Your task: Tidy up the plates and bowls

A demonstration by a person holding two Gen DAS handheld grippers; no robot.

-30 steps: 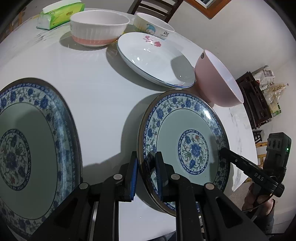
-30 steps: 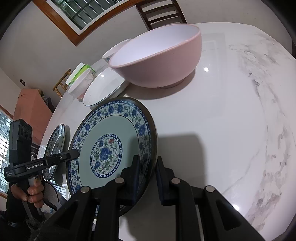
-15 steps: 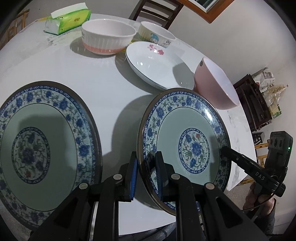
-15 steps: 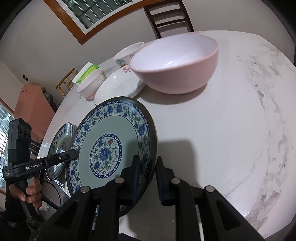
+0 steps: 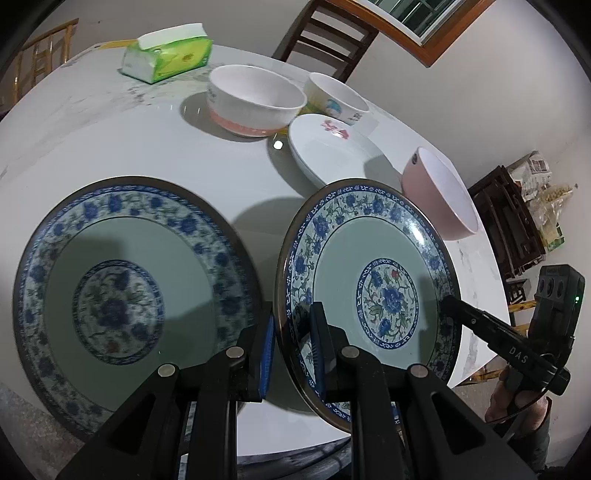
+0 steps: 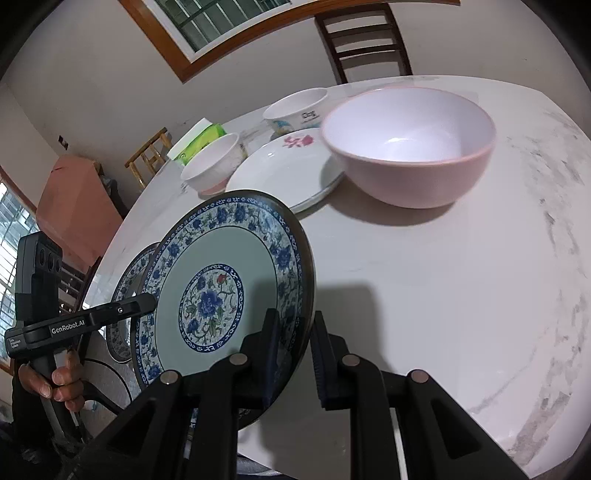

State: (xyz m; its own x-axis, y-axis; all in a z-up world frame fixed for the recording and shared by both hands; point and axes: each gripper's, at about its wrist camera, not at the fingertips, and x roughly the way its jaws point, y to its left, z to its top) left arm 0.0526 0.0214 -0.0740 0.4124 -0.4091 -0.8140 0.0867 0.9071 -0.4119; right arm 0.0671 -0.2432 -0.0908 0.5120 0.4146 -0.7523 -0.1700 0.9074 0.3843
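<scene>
A blue-and-white floral plate [image 5: 384,291] [image 6: 221,295] hangs tilted above the white marble table [image 5: 110,133], held from both sides. My left gripper [image 5: 291,321] is shut on its left rim. My right gripper [image 6: 295,317] is shut on the opposite rim. A matching plate [image 5: 122,299] lies flat on the table just left of the held one, and in the right wrist view it [image 6: 127,273] peeks out behind it. A pink bowl [image 6: 406,147], a white plate with a pink flower [image 6: 284,173], a ribbed white bowl [image 5: 255,99] and a small cartoon bowl [image 5: 338,98] stand farther back.
A green tissue pack [image 5: 170,55] lies at the table's far side, with a dark wooden chair [image 5: 325,33] behind it. The table edge runs just below both grippers. A person's hand [image 6: 55,380] grips the left handle. A dark shelf [image 5: 506,221] stands off to the right.
Both grippers have risen and drawn back with the plate between them. The plate lying on the table has come fully into the left wrist view, close beside the held one.
</scene>
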